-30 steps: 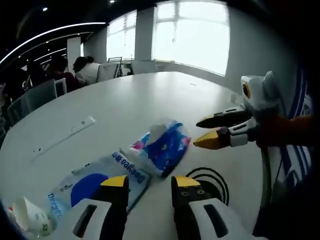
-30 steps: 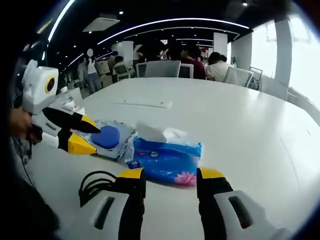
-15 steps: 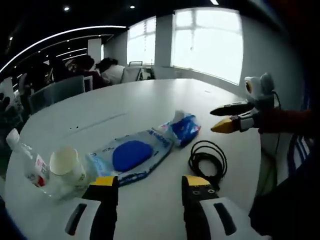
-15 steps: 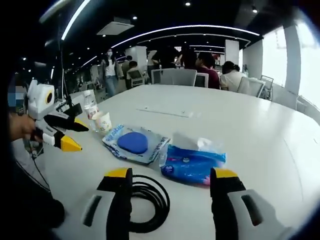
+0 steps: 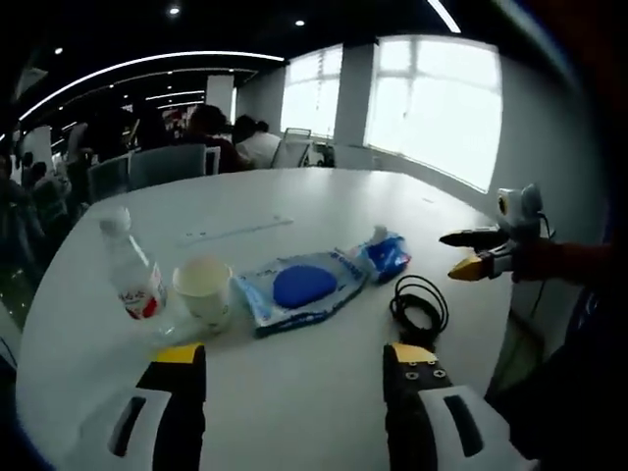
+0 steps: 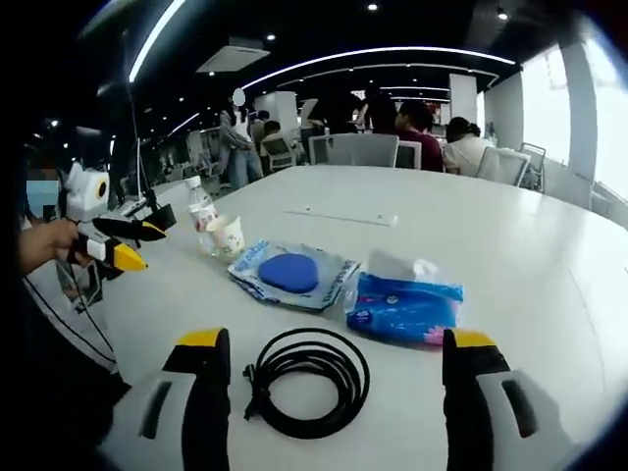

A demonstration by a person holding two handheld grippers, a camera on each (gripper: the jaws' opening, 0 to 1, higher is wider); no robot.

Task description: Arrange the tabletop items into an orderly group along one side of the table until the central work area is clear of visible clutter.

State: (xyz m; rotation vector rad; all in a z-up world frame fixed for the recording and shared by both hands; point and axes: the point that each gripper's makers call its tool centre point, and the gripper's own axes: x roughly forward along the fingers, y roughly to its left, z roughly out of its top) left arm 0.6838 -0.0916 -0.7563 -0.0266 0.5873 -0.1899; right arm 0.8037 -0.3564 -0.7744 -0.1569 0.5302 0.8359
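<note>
Grippers both wide open, nothing held. Left gripper [image 5: 292, 361] hangs above bare table [image 5: 294, 402] near its edge; right gripper [image 6: 334, 351] hangs over the coiled black cable [image 6: 308, 380], not touching it.

Row across the white table in the right gripper view, left to right: water bottle [image 6: 199, 209], paper cup [image 6: 229, 235] just beside it, flat wipes pack [image 6: 291, 274] with blue oval, blue tissue pack [image 6: 404, 302] touching the wipes pack's edge. Cable sits nearer than the two packs. White strip [image 6: 341, 216] lies farther out, well apart. People seated at far chairs.
</note>
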